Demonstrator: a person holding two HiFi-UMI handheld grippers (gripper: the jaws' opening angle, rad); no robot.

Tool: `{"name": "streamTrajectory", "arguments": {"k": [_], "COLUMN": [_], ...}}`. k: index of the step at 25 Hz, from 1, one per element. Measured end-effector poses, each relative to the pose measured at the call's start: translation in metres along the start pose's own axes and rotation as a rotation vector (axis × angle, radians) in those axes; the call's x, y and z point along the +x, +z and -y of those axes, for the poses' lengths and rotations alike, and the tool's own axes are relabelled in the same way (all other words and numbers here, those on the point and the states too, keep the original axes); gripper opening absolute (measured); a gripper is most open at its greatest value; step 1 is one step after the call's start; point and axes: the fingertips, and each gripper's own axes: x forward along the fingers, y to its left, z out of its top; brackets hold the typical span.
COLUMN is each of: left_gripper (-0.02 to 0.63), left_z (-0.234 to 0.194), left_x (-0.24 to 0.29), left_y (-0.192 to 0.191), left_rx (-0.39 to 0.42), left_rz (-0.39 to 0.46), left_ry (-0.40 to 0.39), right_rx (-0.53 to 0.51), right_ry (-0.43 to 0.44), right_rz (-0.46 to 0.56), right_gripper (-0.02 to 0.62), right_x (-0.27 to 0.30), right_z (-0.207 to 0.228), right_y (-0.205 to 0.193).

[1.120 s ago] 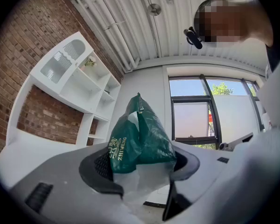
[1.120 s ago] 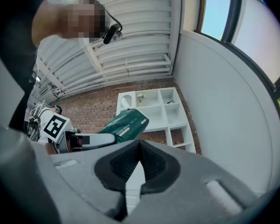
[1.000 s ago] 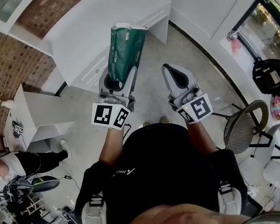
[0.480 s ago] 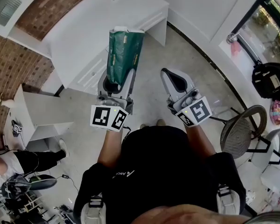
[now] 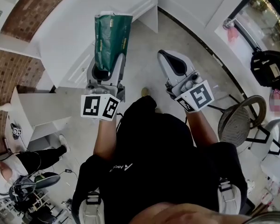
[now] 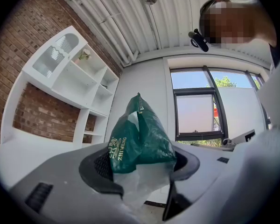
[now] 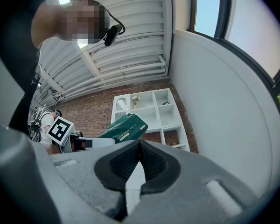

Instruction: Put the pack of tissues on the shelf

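Observation:
The pack of tissues [image 5: 109, 38] is a dark green plastic pack with a clear lower end, and it stands upright out of my left gripper [image 5: 106, 69]. In the left gripper view both pads press on the pack [image 6: 140, 141] from either side, so the left gripper [image 6: 142, 168] is shut on it. The white shelf unit [image 6: 79, 78] with open compartments stands against a brick wall, ahead and to the left. My right gripper [image 5: 170, 62] is beside the left one, shut and empty. In the right gripper view its closed pads [image 7: 140, 160] point at the same shelf unit [image 7: 151, 111], with the pack [image 7: 123, 127] at the left.
A low white cabinet [image 5: 60, 36] lies under the pack. A small white side unit [image 5: 37, 111] stands at the left, with another person [image 5: 14, 164] near it. A round stool [image 5: 240, 120] and a black bag [image 5: 270, 66] are at the right. A window [image 6: 196, 111] is ahead.
Both grippers have moved forward and a little left with the pack still held. The pack now sits farther over the white cabinet. The right gripper stayed shut.

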Motion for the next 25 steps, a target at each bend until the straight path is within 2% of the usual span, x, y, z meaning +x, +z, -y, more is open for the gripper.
{"name": "streamTrajectory", "arguments": {"k": [5,12,25], "left_gripper": [0.247,0.247,0.247], "left_z": [-0.018,-0.060,-0.206], "left_x": [0.043,0.133,0.293], "left_y": [-0.014,-0.025,-0.048], "left_rx": [-0.016,-0.011,-0.018], "left_rz": [0.004,0.018,-0.031], "left_ry": [-0.008,-0.006,0.034], "right_rx": [-0.019,-0.052,-0.069], "right_ry": [-0.017,-0.013,-0.007], "right_rz": [-0.022,-0.057,-0.095], "right_gripper": [0.002,0.002,0.002], "right_x": [0.025,0.090,0.263], "right_z": [0.040,0.111,0.236], "right_y": [-0.014,-0.028,-0.066]}}
